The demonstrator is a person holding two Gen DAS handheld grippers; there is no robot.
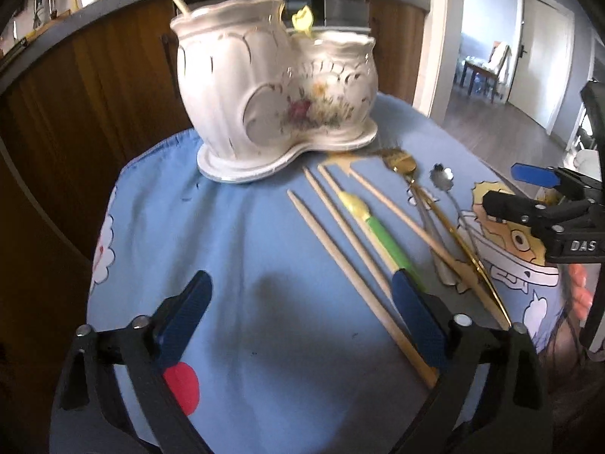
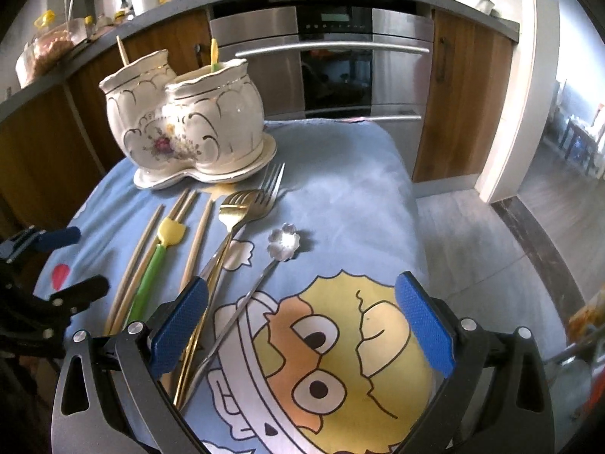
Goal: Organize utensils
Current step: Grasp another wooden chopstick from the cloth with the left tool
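Chopsticks (image 1: 340,249) lie just beside the open left hand-held gripper (image 1: 302,317).

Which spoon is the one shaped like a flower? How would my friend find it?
Start at the white double pot on the blue cloth. The utensils lie in a row in front of it, and the flower spoon is the outermost one, past the gold fork. It alone is silver with a petal-shaped bowl.
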